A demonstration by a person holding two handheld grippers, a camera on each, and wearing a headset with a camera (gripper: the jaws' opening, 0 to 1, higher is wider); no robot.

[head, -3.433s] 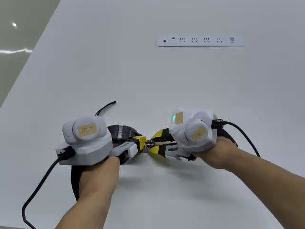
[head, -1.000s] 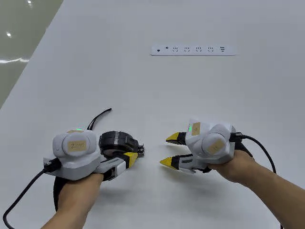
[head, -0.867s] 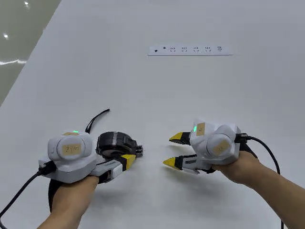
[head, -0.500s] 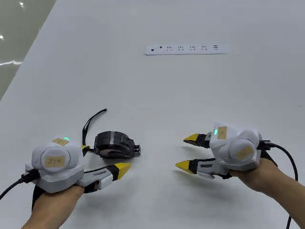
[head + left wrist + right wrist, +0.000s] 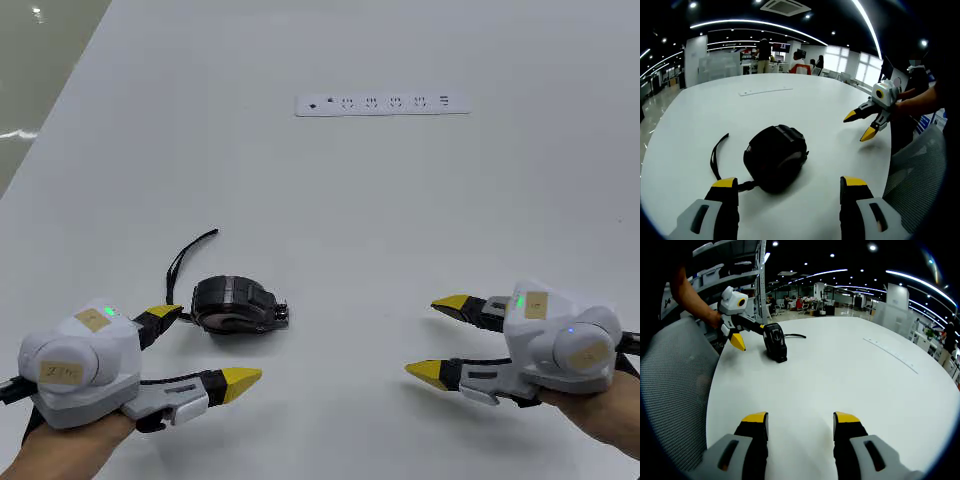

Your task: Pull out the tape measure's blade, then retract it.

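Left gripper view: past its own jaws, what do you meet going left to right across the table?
black strap → tape measure → right gripper, jaws open

The head view looks down from above and behind onto the white worktop [image 5: 350, 200], facing the power strip [image 5: 382, 104] at its far side. The left gripper view sits low and close to the tape measure [image 5: 776, 156], looking across the worktop. The right gripper view faces it from the opposite side, farther off. All three share the tape measure.
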